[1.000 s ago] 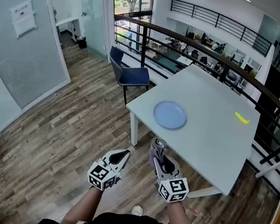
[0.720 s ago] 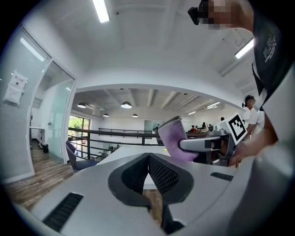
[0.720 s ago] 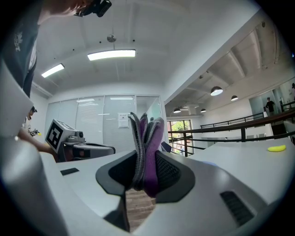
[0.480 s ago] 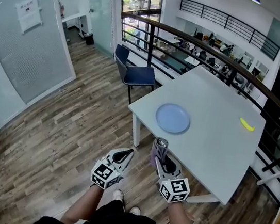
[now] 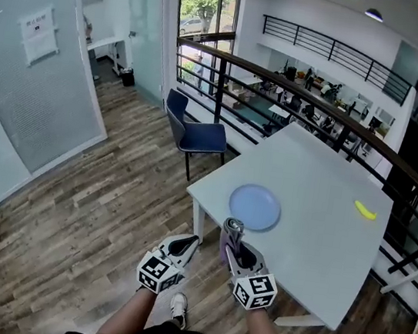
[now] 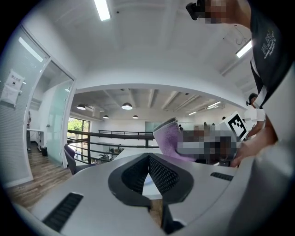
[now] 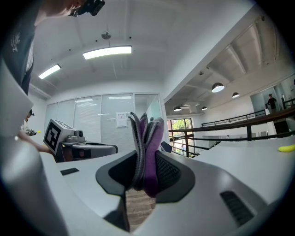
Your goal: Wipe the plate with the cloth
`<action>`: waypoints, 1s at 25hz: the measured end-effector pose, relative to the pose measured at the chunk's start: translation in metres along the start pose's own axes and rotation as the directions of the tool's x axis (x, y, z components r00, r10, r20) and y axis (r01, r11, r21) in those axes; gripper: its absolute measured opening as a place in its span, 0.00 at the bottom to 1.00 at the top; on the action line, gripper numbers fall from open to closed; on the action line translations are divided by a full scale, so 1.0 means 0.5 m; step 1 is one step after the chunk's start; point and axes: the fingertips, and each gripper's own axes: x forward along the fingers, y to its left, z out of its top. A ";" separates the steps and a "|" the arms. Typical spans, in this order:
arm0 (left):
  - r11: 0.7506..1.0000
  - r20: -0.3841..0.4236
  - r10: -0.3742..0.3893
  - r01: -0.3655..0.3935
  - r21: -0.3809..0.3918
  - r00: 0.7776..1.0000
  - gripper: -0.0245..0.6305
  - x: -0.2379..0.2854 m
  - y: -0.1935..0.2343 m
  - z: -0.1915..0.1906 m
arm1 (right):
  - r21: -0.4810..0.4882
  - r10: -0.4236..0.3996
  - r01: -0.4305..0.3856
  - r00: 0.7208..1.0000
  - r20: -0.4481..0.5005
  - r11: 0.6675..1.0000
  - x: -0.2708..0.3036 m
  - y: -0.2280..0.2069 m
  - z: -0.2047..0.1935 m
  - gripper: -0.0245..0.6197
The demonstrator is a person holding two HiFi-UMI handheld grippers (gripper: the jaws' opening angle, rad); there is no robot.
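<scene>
Head view: the plate [image 5: 255,207] lies near the close corner of the table [image 5: 324,179], with nothing on it. The right gripper [image 5: 232,238] is at the table's edge, short of the plate, with the cloth [image 5: 233,227] standing out of its jaws. The left gripper [image 5: 188,242] is beside it, over the floor [image 5: 94,207].

Left gripper view: the jaws are pressed together with nothing between them.

Right gripper view: the jaws pinch the folded purple-grey cloth, and its folds stand up above them.

text: none legible | wall notice [image 5: 39,34] — print seemingly too small
</scene>
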 end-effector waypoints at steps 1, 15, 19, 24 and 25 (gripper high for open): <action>1.000 0.005 0.003 -0.003 -0.009 1.000 0.06 0.007 0.016 0.005 | -0.003 0.011 -0.011 1.000 -0.001 1.000 0.018 0.001 0.006 0.22; 1.000 0.022 -0.014 0.015 -0.019 1.000 0.06 0.097 0.236 0.056 | -0.027 0.033 -0.034 0.999 -0.018 0.999 0.242 -0.011 0.056 0.22; 0.999 0.029 -0.038 0.039 -0.006 0.999 0.06 0.116 0.289 0.053 | -0.039 0.007 -0.008 1.000 -0.027 0.999 0.288 -0.027 0.054 0.22; 0.998 0.036 -0.054 0.055 -0.012 0.998 0.06 0.136 0.346 0.026 | -0.039 -0.045 0.043 0.998 -0.034 0.998 0.324 -0.044 0.021 0.22; 0.998 0.037 -0.055 0.056 -0.017 0.998 0.06 0.141 0.355 0.022 | -0.039 -0.056 0.054 0.998 -0.037 0.998 0.327 -0.050 0.017 0.22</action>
